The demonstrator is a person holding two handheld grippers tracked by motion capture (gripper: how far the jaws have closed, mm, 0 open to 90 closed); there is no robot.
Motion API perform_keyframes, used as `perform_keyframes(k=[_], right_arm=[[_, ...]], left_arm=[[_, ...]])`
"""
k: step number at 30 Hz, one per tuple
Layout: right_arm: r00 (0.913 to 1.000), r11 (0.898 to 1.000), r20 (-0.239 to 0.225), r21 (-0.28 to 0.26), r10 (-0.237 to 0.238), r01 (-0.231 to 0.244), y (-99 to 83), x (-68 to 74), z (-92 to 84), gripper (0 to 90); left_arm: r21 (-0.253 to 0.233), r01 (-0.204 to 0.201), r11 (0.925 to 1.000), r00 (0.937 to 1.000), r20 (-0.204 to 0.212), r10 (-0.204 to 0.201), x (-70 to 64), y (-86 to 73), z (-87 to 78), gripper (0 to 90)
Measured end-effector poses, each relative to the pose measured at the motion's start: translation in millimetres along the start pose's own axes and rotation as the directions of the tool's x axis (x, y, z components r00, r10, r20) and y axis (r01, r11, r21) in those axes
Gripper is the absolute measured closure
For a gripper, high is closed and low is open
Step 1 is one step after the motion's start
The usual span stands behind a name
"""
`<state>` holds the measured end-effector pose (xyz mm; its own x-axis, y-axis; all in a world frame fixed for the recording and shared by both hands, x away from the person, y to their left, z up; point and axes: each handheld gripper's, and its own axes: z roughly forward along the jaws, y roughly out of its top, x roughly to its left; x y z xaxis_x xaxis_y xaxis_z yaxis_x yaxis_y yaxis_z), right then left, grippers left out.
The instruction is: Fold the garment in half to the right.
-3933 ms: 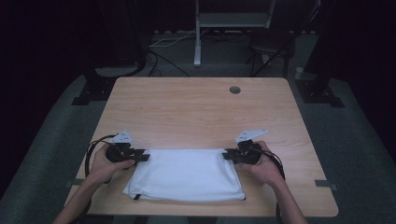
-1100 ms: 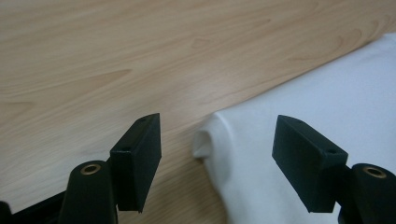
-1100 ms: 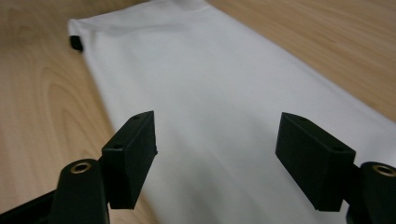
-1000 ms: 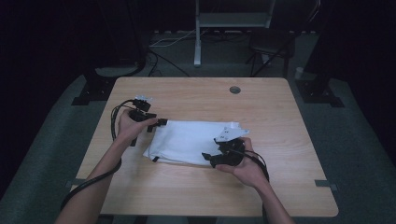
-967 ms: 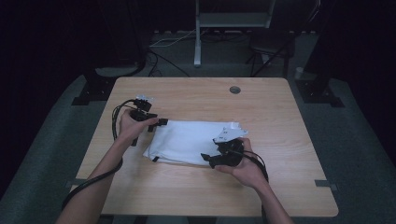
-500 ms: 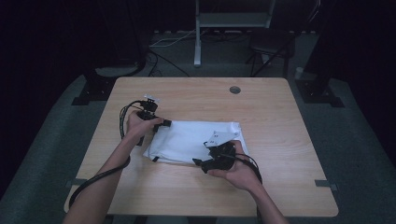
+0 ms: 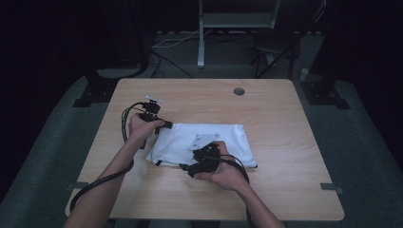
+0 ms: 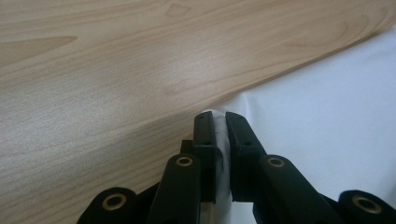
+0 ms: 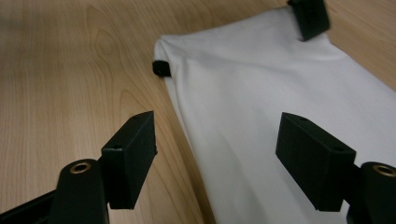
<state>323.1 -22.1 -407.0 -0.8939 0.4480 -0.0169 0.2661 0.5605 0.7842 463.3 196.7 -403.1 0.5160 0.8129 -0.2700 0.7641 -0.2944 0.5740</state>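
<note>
Setting: a recording room or lab, probably a data-capture studio; the surroundings are too dim to be sure.

- One light wooden table (image 7: pixel 266 107) with a round cable grommet (image 7: pixel 239 91) near its far edge, standing alone under a fixed overhead camera.
- Grey carpeted floor (image 7: pixel 366 142); tape marks (image 7: pixel 331 187) on it beside the table's near corners.
- Dark, unlit backdrop on all sides.
- Beyond the table: a pale metal stand (image 7: pixel 201 45), loose cables (image 7: pixel 164 52) on the floor, black equipment bases (image 7: pixel 92 90) to either side.
- Cabled hand-held tongs carrying their own cameras, worked by a person at the table.
</note>
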Motion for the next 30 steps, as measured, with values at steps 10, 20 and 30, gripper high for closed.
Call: perform_keyframes(k=[10,20,30], right_arm=[[0.9958,0.997,-0.059,0.010,-0.070,0.070,22.8,14.4,31.6,28.9],[0.9904,0.991,-0.065,0.049,-0.122,0.125,38.8,19.0,67.1,31.7],[0.9909,0.989,-0.068,0.088,-0.116,0.121,39.7,16.1,90.6,38.0]], left_arm=[[0.009,0.007,0.9999,1.0000,-0.004,-0.007,-8.1,4.6,-8.5,83.6],[0.002,0.020,0.9998,0.9997,0.017,-0.020,-4.2,4.5,-6.8,83.5],[0.014,0.005,0.9999,0.9996,0.026,-0.006,-5.7,4.7,-5.6,83.5]])
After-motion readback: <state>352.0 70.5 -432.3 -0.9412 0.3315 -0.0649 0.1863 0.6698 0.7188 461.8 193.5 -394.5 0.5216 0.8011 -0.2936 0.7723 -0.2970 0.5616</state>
